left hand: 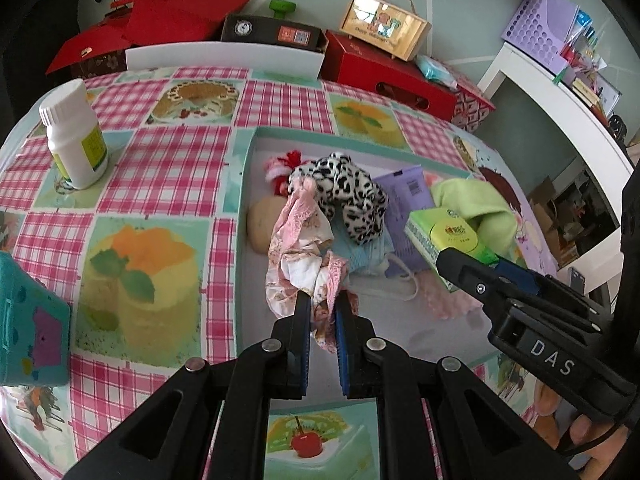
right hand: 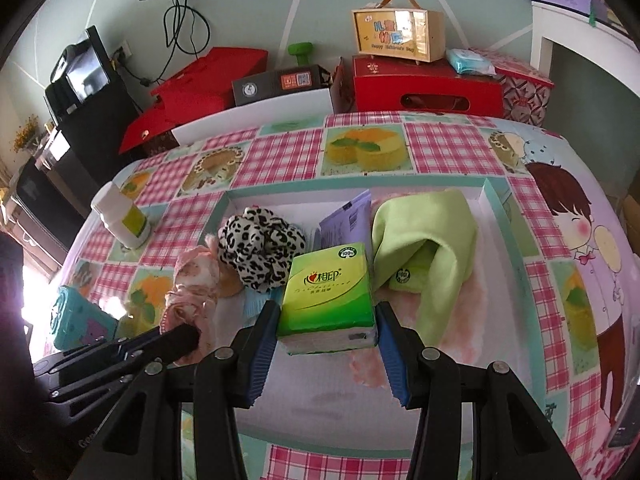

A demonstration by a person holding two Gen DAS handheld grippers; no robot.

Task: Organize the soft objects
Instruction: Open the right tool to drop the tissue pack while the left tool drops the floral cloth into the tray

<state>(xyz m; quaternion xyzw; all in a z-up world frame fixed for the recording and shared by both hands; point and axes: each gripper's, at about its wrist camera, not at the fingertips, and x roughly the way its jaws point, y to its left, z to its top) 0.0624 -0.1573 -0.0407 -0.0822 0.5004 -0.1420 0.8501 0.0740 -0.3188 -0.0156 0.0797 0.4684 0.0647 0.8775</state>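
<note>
Left claw (left hand: 323, 300) clamps crumpled pink floral cloth (left hand: 298, 240); right claw (right hand: 327, 312) clamps green tissue pack (right hand: 329, 292).

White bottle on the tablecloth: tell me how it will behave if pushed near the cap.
The white bottle stands upright, tall on a narrow base, so a high push would probably tip it. Its body looks round, so once down it would likely roll. The smooth plastic may slip between fingers.

The tray (right hand: 494, 216) is crowded at its far end: scrunchie (right hand: 260, 246), purple pack (right hand: 346, 220) and green cloth (right hand: 424, 244) lie packed together. Its near floor is bare between the 2 grippers. Left of it, a bottle (left hand: 74, 136) and teal box (left hand: 28, 320) stand well apart.
</note>
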